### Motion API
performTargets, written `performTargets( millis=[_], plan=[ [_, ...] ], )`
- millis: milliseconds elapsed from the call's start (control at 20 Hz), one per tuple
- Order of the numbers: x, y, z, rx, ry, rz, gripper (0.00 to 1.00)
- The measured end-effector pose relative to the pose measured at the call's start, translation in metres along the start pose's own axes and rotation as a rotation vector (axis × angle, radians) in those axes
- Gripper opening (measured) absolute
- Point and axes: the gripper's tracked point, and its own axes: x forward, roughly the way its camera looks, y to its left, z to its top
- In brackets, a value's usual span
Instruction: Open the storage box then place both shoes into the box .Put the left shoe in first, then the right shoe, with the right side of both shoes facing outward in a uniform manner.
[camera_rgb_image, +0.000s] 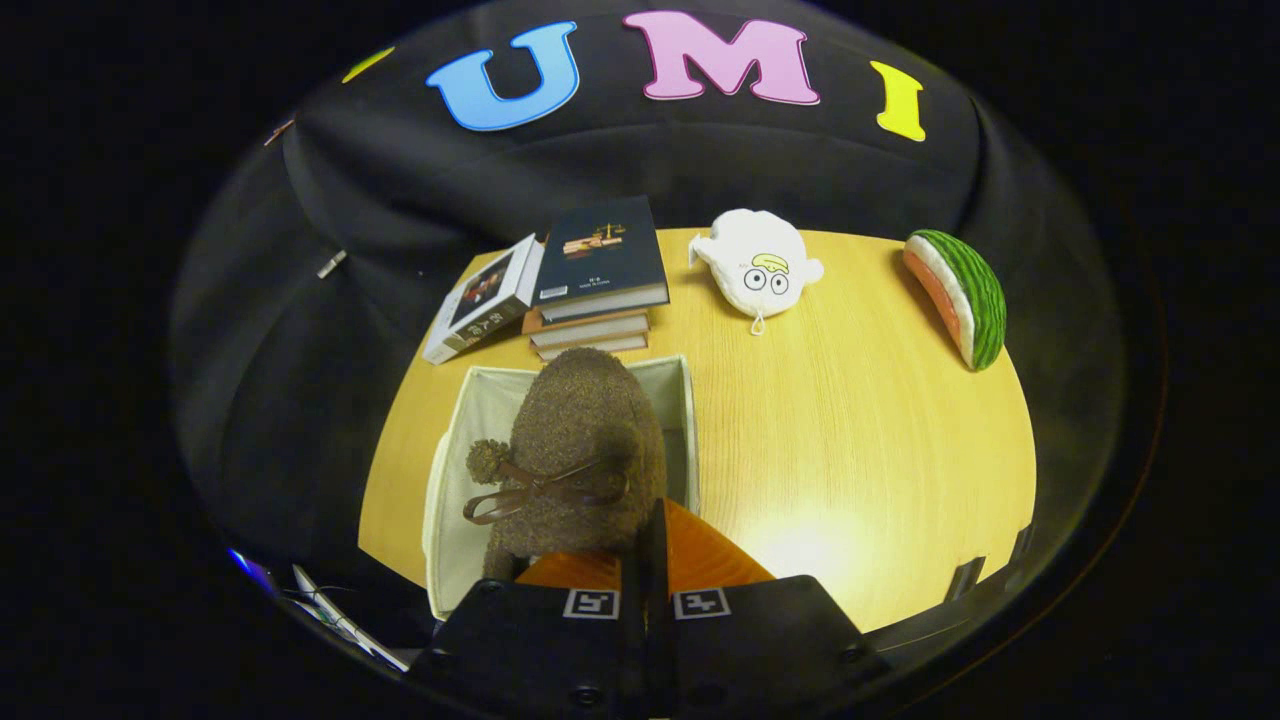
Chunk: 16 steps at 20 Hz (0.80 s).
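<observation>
A brown fuzzy shoe with a brown ribbon bow and a pompom hangs toe-away just ahead of my fingers, over the open beige fabric storage box. My gripper is shut on the shoe's rear edge, its orange fingers pressed close together on the shoe's collar. The shoe hides most of the box's inside, so I cannot tell whether another shoe lies in it. The box stands on the yellow wooden table, just in front of a stack of books.
A stack of books and a leaning book stand beyond the box. A white plush toy lies at the table's far middle. A watermelon-slice plush sits at the far right.
</observation>
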Motion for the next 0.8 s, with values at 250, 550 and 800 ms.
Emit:
performTargets(
  millis=[250, 550, 800],
  plan=[
    [0.012, -0.006, -0.004, 0.013, 0.013, -0.040, 0.05],
    [0.005, 0.003, -0.003, 0.004, 0.006, 0.001, 0.67],
    [-0.007, -0.007, 0.004, 0.004, -0.035, 0.015, 0.99]
  ],
)
